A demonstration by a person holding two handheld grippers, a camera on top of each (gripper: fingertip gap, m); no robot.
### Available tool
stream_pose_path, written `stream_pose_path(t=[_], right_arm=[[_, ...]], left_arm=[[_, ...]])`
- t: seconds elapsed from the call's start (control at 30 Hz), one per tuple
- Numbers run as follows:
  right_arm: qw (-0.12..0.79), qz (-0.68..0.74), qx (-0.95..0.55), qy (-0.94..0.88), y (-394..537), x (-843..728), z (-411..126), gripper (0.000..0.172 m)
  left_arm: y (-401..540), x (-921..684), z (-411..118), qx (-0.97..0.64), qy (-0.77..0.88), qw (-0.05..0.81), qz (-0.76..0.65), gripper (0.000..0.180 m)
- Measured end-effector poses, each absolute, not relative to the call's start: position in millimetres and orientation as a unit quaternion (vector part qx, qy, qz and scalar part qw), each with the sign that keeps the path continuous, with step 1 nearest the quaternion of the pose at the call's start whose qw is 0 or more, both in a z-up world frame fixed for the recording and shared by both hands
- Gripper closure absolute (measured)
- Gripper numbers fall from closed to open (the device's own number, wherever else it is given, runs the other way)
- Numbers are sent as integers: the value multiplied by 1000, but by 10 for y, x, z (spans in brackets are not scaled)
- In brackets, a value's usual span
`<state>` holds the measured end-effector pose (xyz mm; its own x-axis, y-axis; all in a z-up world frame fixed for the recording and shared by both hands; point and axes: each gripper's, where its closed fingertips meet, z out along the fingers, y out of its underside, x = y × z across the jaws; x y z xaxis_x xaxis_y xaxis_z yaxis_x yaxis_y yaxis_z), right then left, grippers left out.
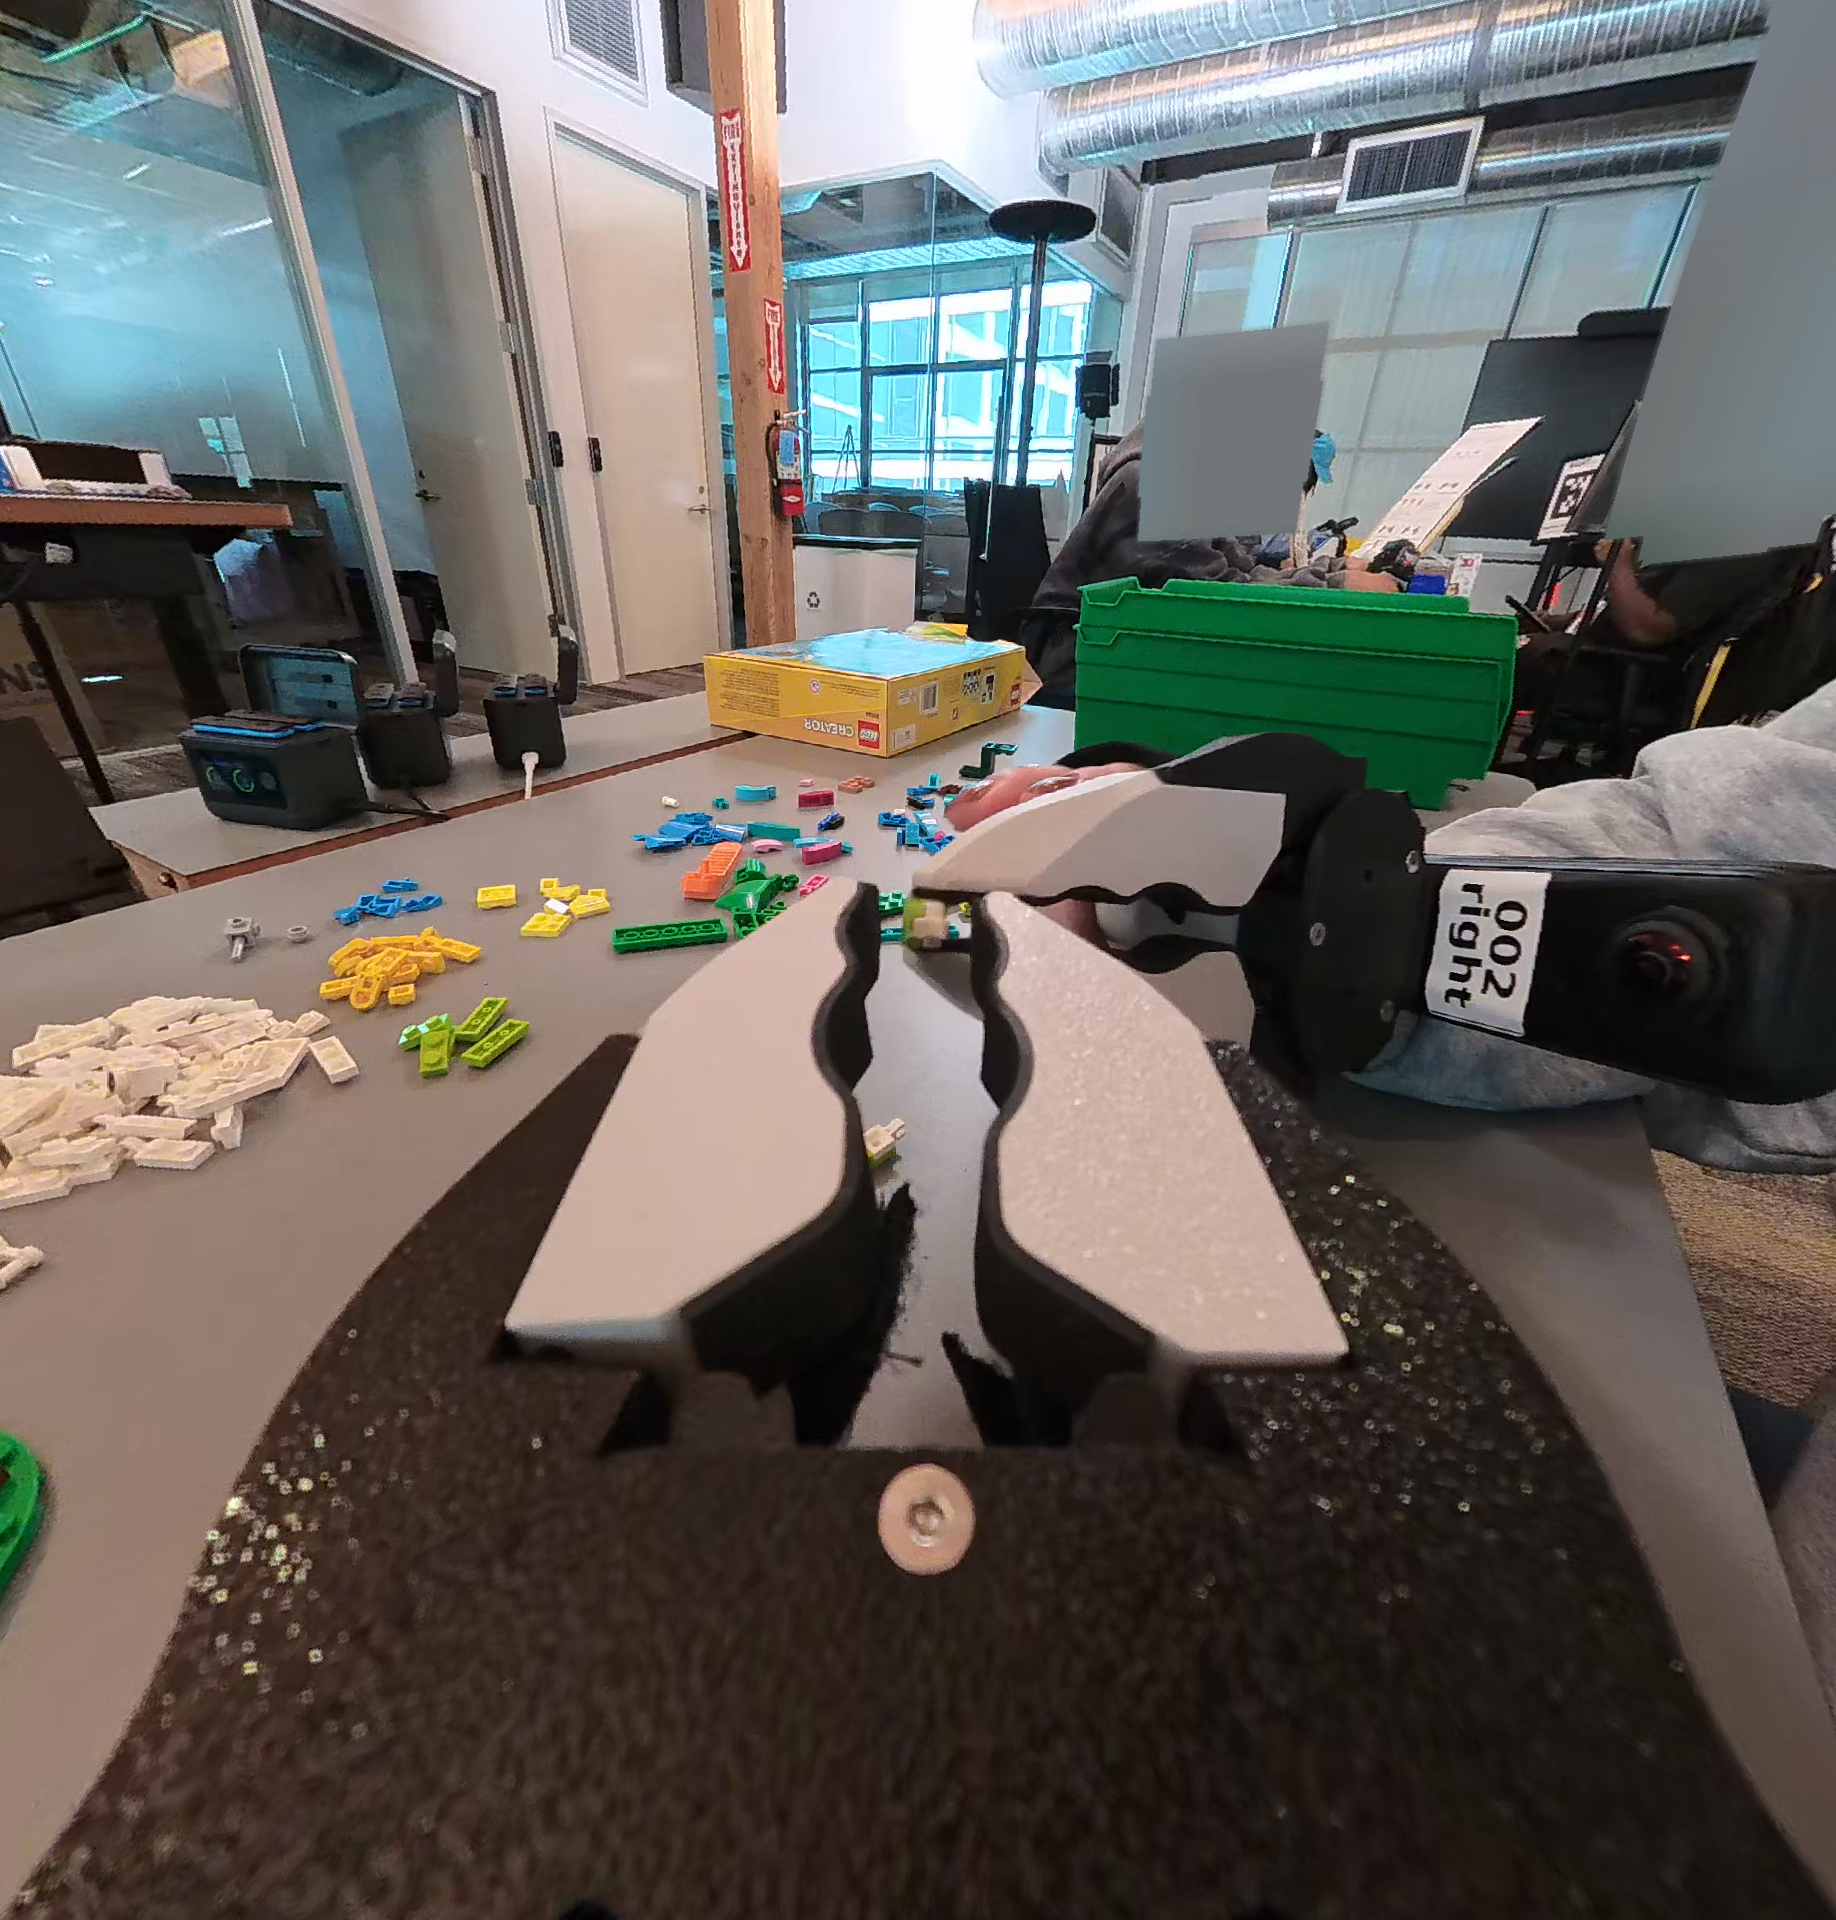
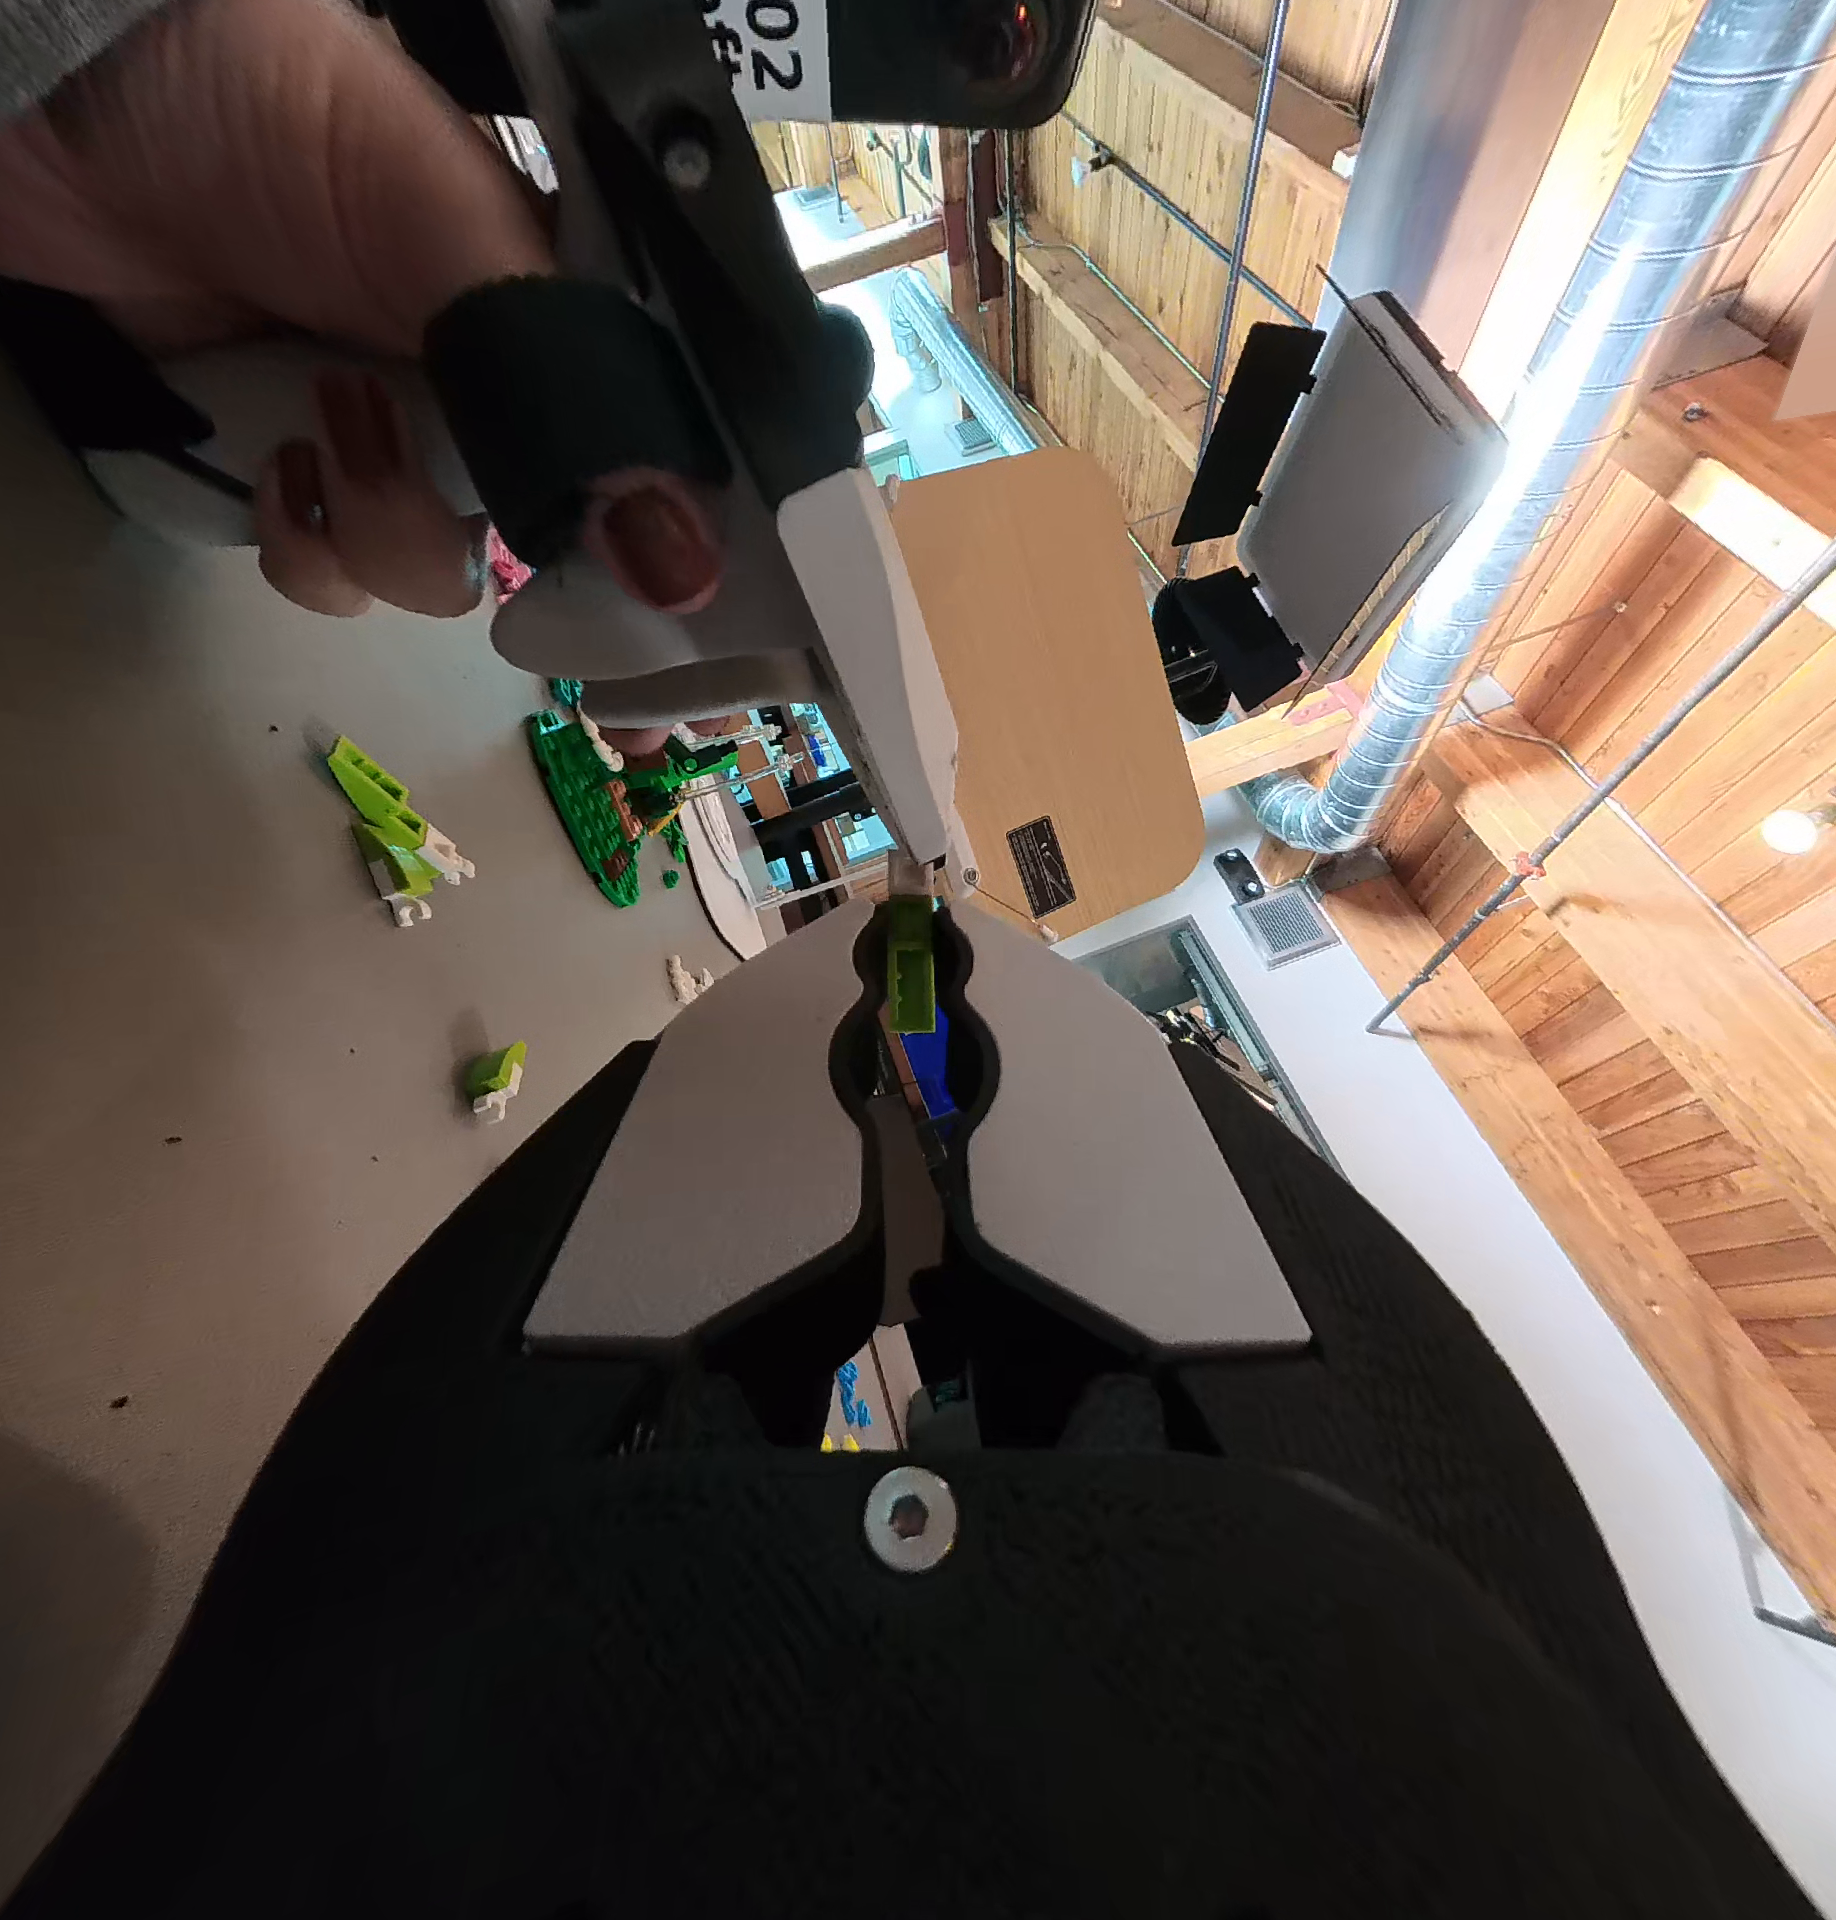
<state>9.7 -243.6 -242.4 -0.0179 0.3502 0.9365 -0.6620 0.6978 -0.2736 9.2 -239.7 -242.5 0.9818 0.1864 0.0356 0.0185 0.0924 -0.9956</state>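
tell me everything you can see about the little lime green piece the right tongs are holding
The lime green piece is a small, glossy plastic building brick, oblong, with a white part at its outer end. It is clamped between the tips of the right tongs, raised above the grey table. The left tongs bracket its white end with fingers apart; in the right wrist view one of their fingers reaches that end.
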Motion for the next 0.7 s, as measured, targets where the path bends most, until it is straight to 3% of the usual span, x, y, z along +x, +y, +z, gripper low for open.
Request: stream_pose_path(t=[0.17, 0.5, 0.7], right_arm=[[691, 366, 127, -611, -2432, 92, -2425, 165], [658, 422, 74, -619, -2338, 19, -2375, 151], [653, 412, 81, -630, -2356, -3, -2443, 152]], left_arm=[[-2400, 85, -2425, -671, -79, 735, 54, 172], [-2445, 83, -2386, -657, -82, 748, 37, 174], [-2468, 45, -2371, -650, -93, 753, 41, 174]])
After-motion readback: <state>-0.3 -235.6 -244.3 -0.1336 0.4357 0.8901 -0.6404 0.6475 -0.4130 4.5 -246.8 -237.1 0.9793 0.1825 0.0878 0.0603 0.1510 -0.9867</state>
